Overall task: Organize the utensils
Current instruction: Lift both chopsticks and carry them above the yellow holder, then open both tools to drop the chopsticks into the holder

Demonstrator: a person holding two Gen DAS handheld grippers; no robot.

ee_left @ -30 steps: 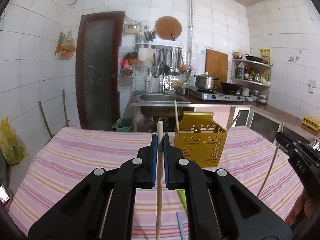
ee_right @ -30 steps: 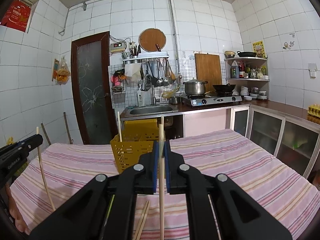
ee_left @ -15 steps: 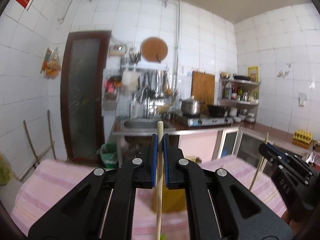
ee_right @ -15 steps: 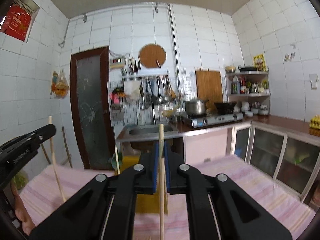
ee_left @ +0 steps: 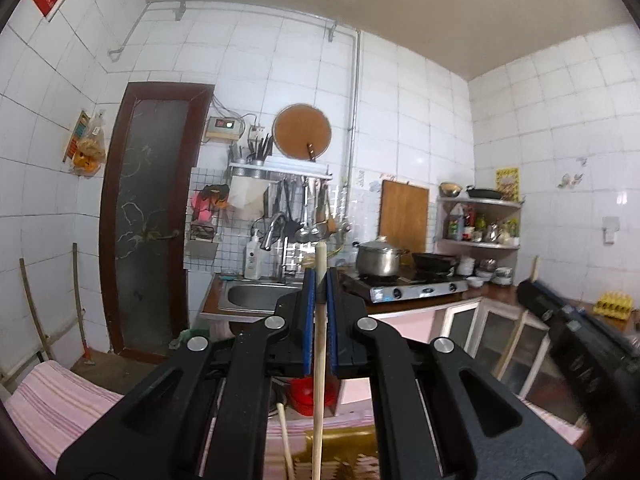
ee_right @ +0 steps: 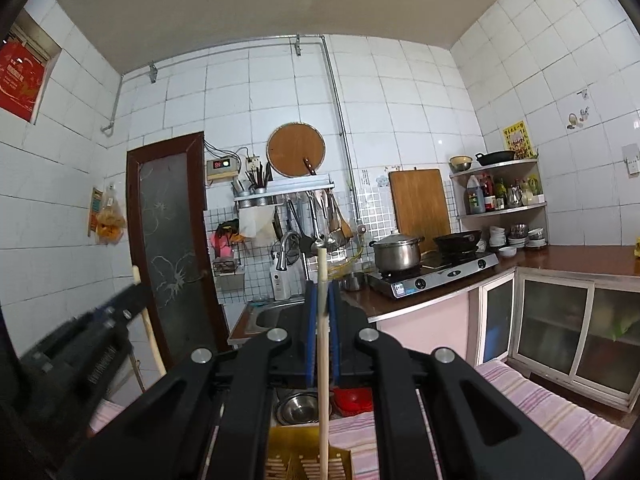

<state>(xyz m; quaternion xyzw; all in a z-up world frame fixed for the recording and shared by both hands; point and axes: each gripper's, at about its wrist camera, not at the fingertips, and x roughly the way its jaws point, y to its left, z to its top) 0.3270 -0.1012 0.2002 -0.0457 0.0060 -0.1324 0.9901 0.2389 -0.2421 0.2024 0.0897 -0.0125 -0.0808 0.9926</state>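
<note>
My left gripper (ee_left: 319, 280) is shut on a pale wooden chopstick (ee_left: 318, 360) that stands upright between its blue pads. Directly below it lies the top of the yellow utensil holder (ee_left: 340, 456), with another chopstick (ee_left: 286, 440) standing in it. My right gripper (ee_right: 322, 292) is likewise shut on an upright chopstick (ee_right: 323, 360), hanging over the yellow utensil holder (ee_right: 292, 456). Each gripper shows blurred in the other's view, the right gripper (ee_left: 532, 288) at the right edge and the left gripper (ee_right: 132, 292) at the left edge, each with its chopstick.
The table with the pink striped cloth (ee_left: 60, 400) lies low in both views. Behind it are a sink (ee_left: 256, 296), a gas stove with a steel pot (ee_right: 398, 252), hanging utensils, a brown door (ee_left: 148, 216) and glass-fronted cabinets (ee_right: 560, 328).
Both grippers have risen and moved forward over the yellow holder, each still holding its chopstick. The holder has dropped from mid-frame to the bottom edge in both views.
</note>
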